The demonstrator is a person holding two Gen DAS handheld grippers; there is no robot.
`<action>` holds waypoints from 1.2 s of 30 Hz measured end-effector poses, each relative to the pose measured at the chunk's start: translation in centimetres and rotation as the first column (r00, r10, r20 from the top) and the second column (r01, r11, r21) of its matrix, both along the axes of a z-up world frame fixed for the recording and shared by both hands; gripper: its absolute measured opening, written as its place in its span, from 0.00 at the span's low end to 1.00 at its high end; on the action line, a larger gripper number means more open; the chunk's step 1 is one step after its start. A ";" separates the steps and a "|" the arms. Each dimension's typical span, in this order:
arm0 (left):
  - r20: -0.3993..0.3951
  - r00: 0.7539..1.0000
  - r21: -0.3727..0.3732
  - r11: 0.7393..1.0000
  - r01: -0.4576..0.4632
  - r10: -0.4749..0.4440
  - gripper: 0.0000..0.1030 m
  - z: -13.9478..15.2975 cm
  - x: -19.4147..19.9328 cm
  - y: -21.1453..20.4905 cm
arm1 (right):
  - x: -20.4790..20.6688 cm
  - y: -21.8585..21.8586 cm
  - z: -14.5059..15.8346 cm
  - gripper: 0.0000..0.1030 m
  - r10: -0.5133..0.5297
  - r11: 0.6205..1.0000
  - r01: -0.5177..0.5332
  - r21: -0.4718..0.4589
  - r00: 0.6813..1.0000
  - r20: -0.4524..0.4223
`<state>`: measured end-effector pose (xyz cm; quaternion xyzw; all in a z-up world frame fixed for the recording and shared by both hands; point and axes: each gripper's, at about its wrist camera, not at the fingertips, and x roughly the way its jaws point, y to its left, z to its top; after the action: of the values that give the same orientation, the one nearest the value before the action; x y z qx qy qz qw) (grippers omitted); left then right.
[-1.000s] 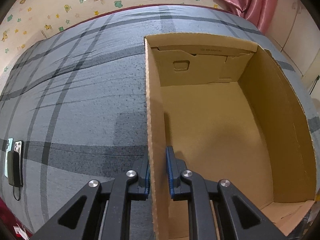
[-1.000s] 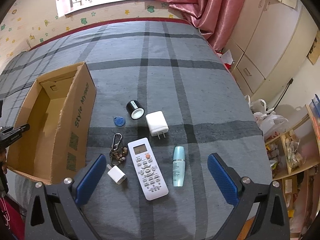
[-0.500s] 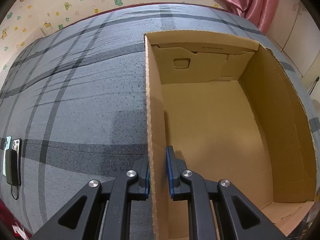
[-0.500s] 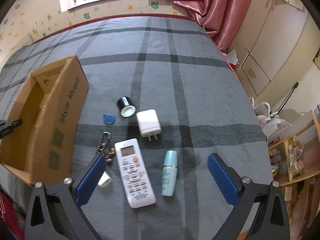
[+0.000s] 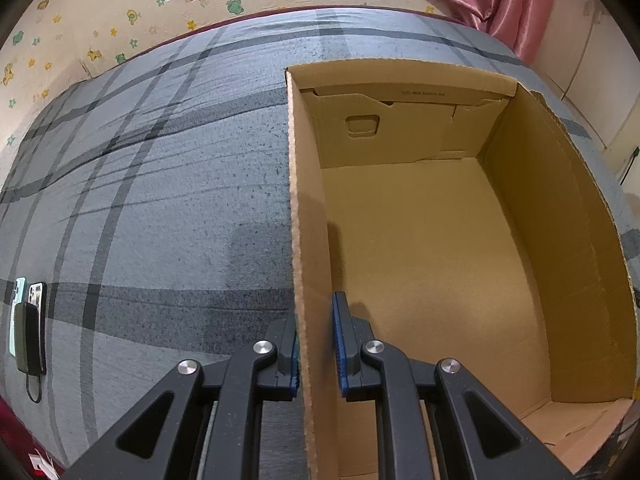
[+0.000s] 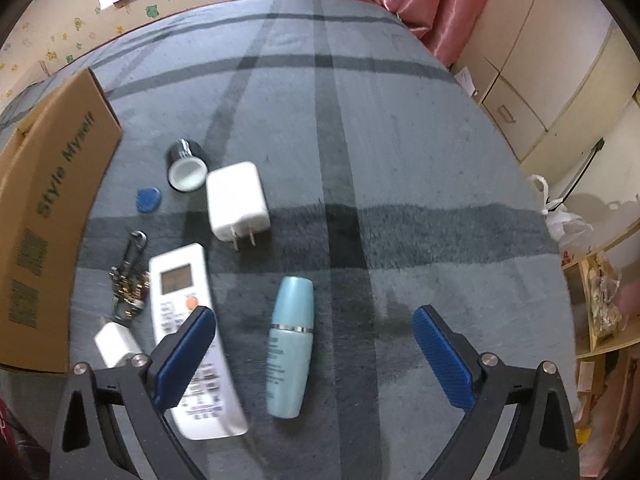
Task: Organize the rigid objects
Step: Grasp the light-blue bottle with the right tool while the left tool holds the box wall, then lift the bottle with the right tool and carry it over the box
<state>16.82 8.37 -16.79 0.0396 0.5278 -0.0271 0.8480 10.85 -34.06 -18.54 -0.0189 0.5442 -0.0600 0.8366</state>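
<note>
My left gripper (image 5: 316,344) is shut on the left wall of the cardboard box (image 5: 298,240), one pad outside, one inside; nothing lies on the box floor that shows. In the right wrist view the same box (image 6: 52,208) lies at the left. My right gripper (image 6: 312,348) hangs open above the bed, its pads either side of a light blue bottle (image 6: 290,344). A white remote (image 6: 192,340) lies partly under the left finger. Nearby are a large white charger (image 6: 237,200), a small white charger (image 6: 116,340), a keyring (image 6: 128,280), a blue tag (image 6: 149,200) and a black cap (image 6: 186,164).
The grey plaid bedcover (image 6: 400,160) stretches right of the objects. Phones with a power bank (image 5: 28,328) lie at the bed's left edge. White cupboards (image 6: 540,80), a pink curtain (image 6: 432,4) and a shelf (image 6: 600,300) stand beyond the right side.
My right gripper has come down and forward over the objects, so the blue bottle now lies between its open fingers. The left gripper keeps its grip on the box wall, unmoved.
</note>
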 end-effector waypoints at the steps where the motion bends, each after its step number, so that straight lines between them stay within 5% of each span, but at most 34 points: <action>1: 0.000 1.000 0.003 1.000 0.001 -0.001 0.14 0.0 0.0 0.0 | 0.0 -0.2 -0.5 0.96 -0.002 1.000 0.002 -0.001 1.000 -0.004; 14: -0.003 1.000 0.006 1.000 0.001 -0.001 0.14 0.0 0.0 -0.2 | 0.2 -2.1 -3.1 0.73 -0.021 0.997 0.026 0.075 0.998 -0.059; 17: -0.003 1.000 0.003 1.000 -0.001 0.001 0.14 0.0 0.0 -0.1 | 0.4 -2.1 -3.1 0.54 -0.010 0.996 0.016 0.083 0.997 -0.073; 19: -0.010 1.000 -0.008 1.000 -0.006 0.006 0.14 -0.1 0.0 0.1 | 0.4 -1.9 -3.3 0.26 0.007 0.995 0.002 0.096 0.996 -0.088; 36: -0.005 1.000 0.008 1.000 0.004 -0.004 0.14 -0.1 -0.1 -0.1 | -1.4 1.3 -0.5 0.26 -0.024 0.997 0.028 0.075 0.998 -0.059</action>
<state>16.70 8.26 -16.88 0.0439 0.5300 -0.0267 0.8465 9.47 -32.72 -19.06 0.0183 0.5705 -0.0496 0.8196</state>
